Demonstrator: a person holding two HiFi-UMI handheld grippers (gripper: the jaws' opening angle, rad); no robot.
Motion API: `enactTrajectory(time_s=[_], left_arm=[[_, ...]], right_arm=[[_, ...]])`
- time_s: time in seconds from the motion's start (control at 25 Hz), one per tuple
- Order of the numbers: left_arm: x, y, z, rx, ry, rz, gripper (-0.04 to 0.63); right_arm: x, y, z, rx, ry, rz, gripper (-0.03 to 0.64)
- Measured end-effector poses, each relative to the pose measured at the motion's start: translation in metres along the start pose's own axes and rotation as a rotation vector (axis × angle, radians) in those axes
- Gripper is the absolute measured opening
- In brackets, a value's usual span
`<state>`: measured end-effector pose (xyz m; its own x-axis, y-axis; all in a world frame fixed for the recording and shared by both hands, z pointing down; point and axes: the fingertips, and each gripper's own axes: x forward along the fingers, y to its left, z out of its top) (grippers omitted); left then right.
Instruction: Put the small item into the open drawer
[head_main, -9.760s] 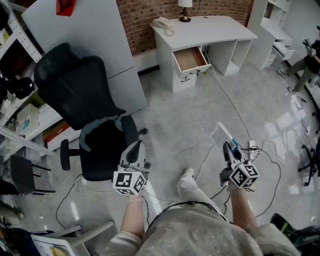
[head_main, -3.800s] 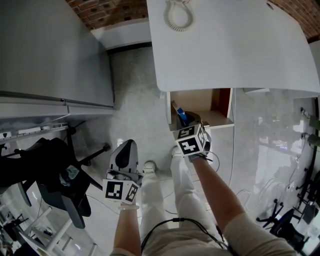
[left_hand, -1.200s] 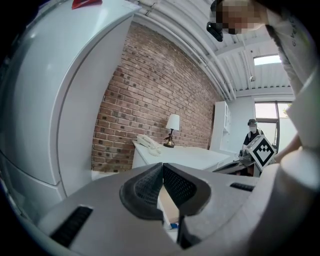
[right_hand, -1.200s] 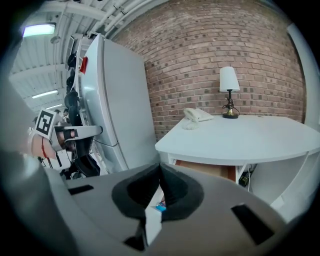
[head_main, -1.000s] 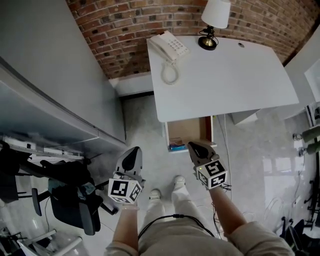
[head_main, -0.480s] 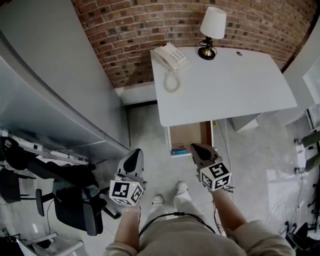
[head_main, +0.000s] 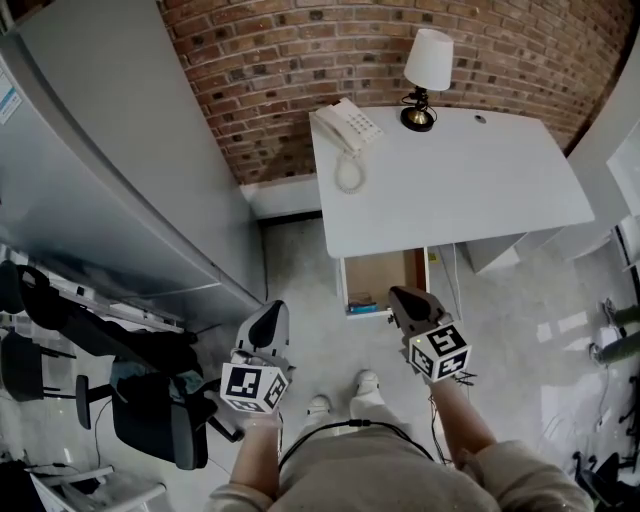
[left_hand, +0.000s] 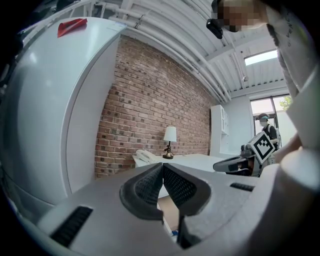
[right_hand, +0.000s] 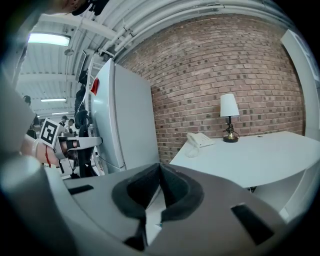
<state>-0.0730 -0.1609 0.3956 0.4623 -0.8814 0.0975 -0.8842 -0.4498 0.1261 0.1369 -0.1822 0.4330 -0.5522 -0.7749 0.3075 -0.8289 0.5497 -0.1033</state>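
— Both our grippers sit higher and further back from the desk (head_main: 450, 185) than a second ago. The right gripper (head_main: 403, 298), which was down inside the drawer (head_main: 380, 272) a few seconds back, now hangs over the drawer's 5 o'clock corner in the head view, lifted out of it.

— What do we carry in it?

— Nothing. Its jaws are pressed together with no gap and nothing between them. The left gripper (head_main: 268, 312), off at the drawer's 8 o'clock, is closed just as tight and is empty too.

— So where is the small item?

— We see the small item (head_main: 361, 309), blue-edged, lying in the drawer's 7 o'clock corner against the front wall, apart from both grippers. We cannot tell what it is at this size.

— Then the placing looks done?

— We judge so: the item is in and our hands are clear. The drawer stands pulled out under the desk, which carries a telephone (head_main: 347, 126) at 11 o'clock and a lamp (head_main: 428, 62) at 12.

— Anything left for us?

— The task asks for no closing of the drawer, so we reckon nothing remains.
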Motion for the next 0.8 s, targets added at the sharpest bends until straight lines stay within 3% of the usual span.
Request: enactTrajectory(time_s=[0.8], left_arm=[[-0.018,0.016,0.026,0.011,-0.052,0.065,0.006]], right_arm=[[-0.01,0.001,0.027,0.014,-0.067,-0.008,0.005]])
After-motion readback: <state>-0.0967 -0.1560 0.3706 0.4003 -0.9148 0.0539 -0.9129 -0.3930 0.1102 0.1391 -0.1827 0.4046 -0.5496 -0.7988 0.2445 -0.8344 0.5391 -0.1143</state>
